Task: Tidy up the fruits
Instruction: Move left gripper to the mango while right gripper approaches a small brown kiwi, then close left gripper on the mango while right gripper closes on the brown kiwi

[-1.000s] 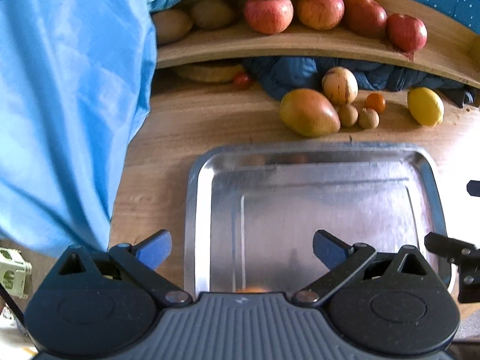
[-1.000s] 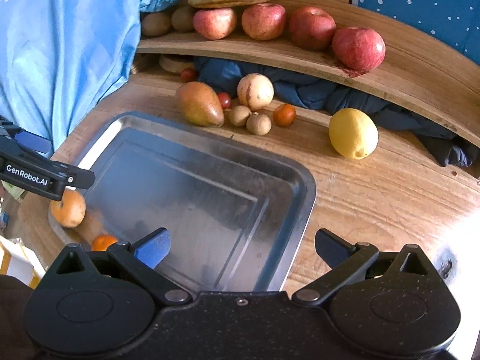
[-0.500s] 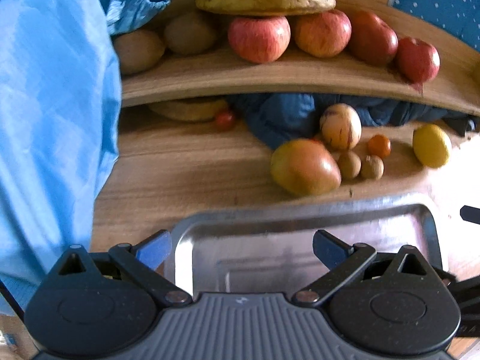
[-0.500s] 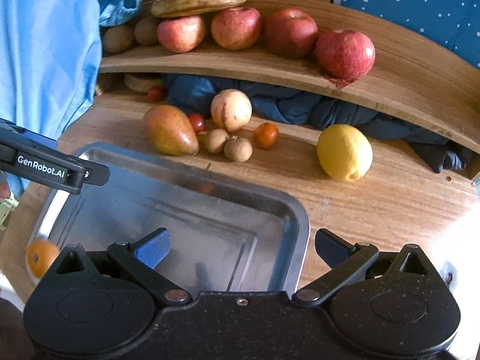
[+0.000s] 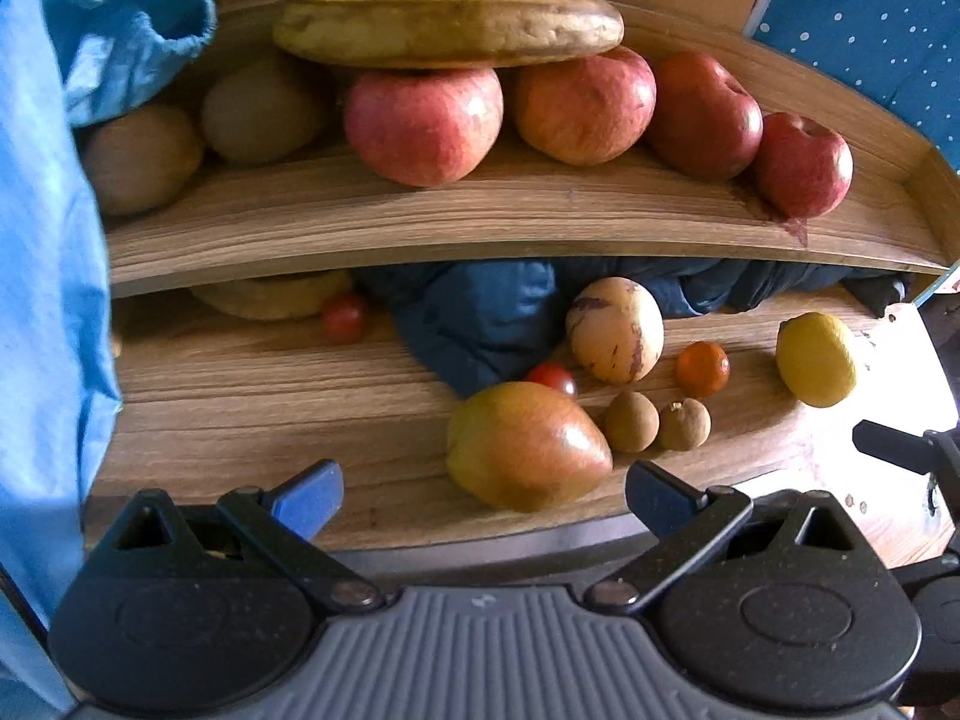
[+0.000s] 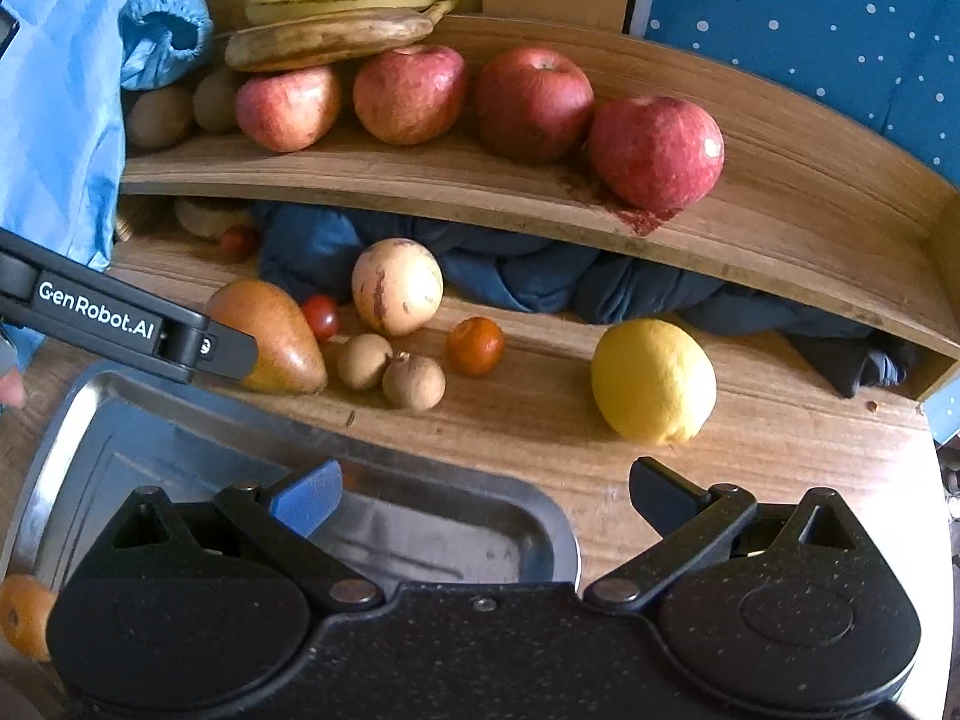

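My left gripper (image 5: pixel 486 495) is open, and a red-green mango (image 5: pixel 525 447) lies on the wooden table just ahead, between its fingers. Behind the mango are a cherry tomato (image 5: pixel 552 377), a pale round fruit (image 5: pixel 615 330), two brown longans (image 5: pixel 631 422), a small orange fruit (image 5: pixel 702 368) and a lemon (image 5: pixel 816 359). My right gripper (image 6: pixel 485 492) is open over the far corner of the metal tray (image 6: pixel 150 438), with the lemon (image 6: pixel 653 381) ahead to its right. An orange (image 6: pixel 24 615) sits at the tray's near left.
A curved wooden shelf (image 5: pixel 480 222) holds several apples (image 5: pixel 423 120), bananas (image 5: pixel 447 27) and kiwis (image 5: pixel 141 159). Dark blue cloth (image 5: pixel 480 324) is bunched under it. Light blue fabric (image 5: pixel 48 300) hangs on the left. The left gripper's finger (image 6: pixel 99 312) crosses the right view.
Both grippers have moved forward toward the shelf. The tray has dropped almost out of the left view, and the mango now lies close before the left fingers.
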Action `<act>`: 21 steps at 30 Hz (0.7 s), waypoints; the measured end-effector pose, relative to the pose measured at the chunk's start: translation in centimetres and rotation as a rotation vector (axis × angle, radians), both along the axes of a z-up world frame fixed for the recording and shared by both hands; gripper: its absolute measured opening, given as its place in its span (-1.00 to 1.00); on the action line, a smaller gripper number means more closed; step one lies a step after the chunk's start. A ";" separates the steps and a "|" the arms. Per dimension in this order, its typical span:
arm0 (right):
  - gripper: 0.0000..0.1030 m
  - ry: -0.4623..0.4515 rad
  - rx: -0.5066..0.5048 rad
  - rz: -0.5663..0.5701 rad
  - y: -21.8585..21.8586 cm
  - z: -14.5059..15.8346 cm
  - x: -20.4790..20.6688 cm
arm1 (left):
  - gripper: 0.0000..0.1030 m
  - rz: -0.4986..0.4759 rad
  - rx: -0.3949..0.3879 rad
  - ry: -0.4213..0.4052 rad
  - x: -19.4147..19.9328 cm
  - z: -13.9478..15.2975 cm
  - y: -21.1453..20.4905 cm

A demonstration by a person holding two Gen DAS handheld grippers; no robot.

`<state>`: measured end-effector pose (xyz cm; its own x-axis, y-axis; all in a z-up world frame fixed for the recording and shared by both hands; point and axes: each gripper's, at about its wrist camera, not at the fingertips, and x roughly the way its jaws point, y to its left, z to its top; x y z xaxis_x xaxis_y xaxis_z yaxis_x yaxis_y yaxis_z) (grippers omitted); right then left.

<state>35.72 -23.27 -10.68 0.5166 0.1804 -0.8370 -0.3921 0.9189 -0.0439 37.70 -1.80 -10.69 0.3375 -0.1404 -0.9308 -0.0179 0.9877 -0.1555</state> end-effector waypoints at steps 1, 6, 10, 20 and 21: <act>0.93 -0.001 -0.004 0.001 0.1 -0.2 0.2 | 0.99 -0.001 -0.006 0.003 0.2 -0.2 0.0; 0.75 -0.009 -0.013 0.015 0.8 -0.7 1.0 | 0.98 0.012 -0.035 0.009 0.8 -0.9 0.0; 0.60 -0.010 -0.015 0.033 1.4 -1.1 1.7 | 0.96 0.011 -0.068 0.004 1.1 -1.1 0.2; 0.34 -0.008 -0.008 0.055 2.3 -1.5 2.8 | 0.69 0.019 -0.120 0.019 1.4 -1.6 0.4; 0.34 0.002 -0.006 0.058 2.3 -1.6 2.9 | 0.67 0.019 -0.124 0.020 1.5 -1.6 0.4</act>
<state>38.59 -20.97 -12.27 0.5041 0.2047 -0.8390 -0.4447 0.8943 -0.0490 39.16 -1.44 -12.31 0.3227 -0.2484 -0.9133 -0.0407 0.9604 -0.2756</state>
